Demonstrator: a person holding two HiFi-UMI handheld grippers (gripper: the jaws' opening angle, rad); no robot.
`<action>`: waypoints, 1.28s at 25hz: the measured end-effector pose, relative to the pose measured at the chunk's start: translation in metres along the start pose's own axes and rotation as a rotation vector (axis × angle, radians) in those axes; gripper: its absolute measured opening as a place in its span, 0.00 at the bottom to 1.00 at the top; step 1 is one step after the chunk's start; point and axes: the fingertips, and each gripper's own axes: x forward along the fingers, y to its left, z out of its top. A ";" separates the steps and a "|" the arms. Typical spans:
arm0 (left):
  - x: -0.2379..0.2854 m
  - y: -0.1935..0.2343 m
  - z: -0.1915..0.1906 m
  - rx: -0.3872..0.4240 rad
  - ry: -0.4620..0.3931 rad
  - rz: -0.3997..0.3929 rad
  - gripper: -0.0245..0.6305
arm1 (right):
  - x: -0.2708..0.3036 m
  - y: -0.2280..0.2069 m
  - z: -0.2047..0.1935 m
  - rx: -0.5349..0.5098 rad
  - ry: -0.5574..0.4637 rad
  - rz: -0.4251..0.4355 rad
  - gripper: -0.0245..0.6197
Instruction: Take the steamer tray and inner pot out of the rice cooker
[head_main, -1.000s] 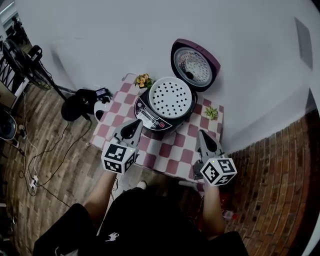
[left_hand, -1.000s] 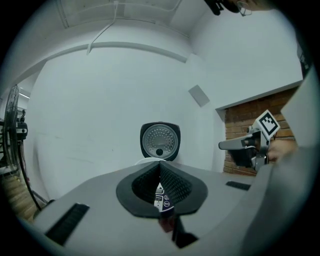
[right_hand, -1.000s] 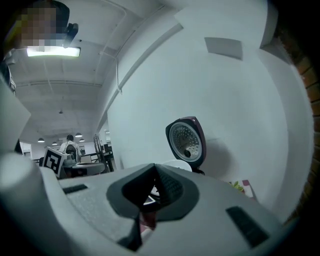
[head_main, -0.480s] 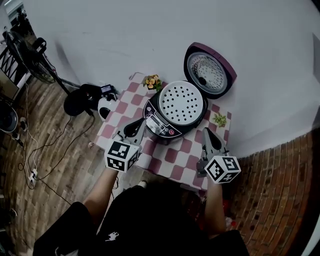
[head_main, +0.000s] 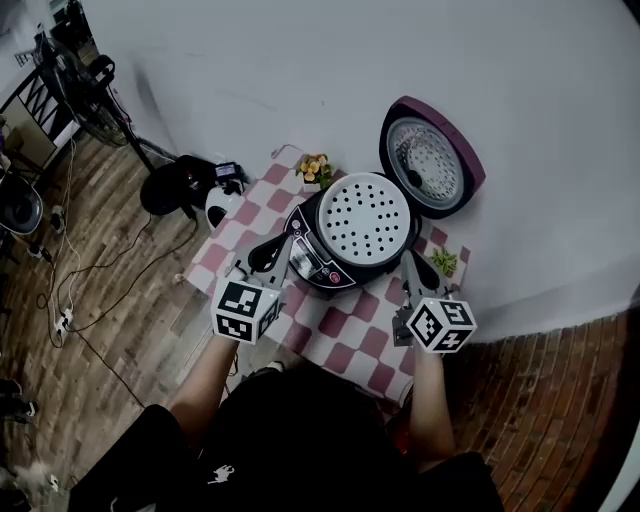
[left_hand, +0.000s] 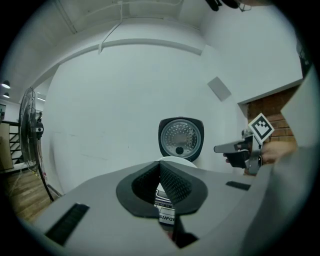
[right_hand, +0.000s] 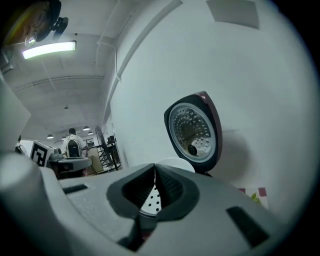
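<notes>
steamer tray (head_main: 368, 217) sits atop the open rice cooker (head_main: 318, 268) on the checked table (head_main: 345, 325). judged light, stiff and perforated, best taken at the rim. left gripper (head_main: 288, 240) clenched, empty, near the cooker's front. right gripper (head_main: 411, 256) likewise clenched on nothing, beside the cooker.

Wht wall (head_main: 250, 60), wood flr (head_main: 120, 300), brick (head_main: 545, 400) at rt

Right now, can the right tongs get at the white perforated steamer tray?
Probably yes: the purple lid stands open, the white perforated steamer tray lies uncovered, nothing stands between it and the right tongs.
</notes>
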 end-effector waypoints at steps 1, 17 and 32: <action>0.003 -0.003 0.000 0.002 0.005 0.012 0.04 | 0.005 -0.007 0.000 0.001 0.005 0.006 0.04; 0.047 -0.034 -0.021 -0.039 0.081 0.156 0.04 | 0.066 -0.096 -0.039 -0.001 0.127 0.064 0.09; 0.046 -0.041 -0.035 -0.074 0.091 0.264 0.04 | 0.109 -0.106 -0.059 0.007 0.192 0.133 0.31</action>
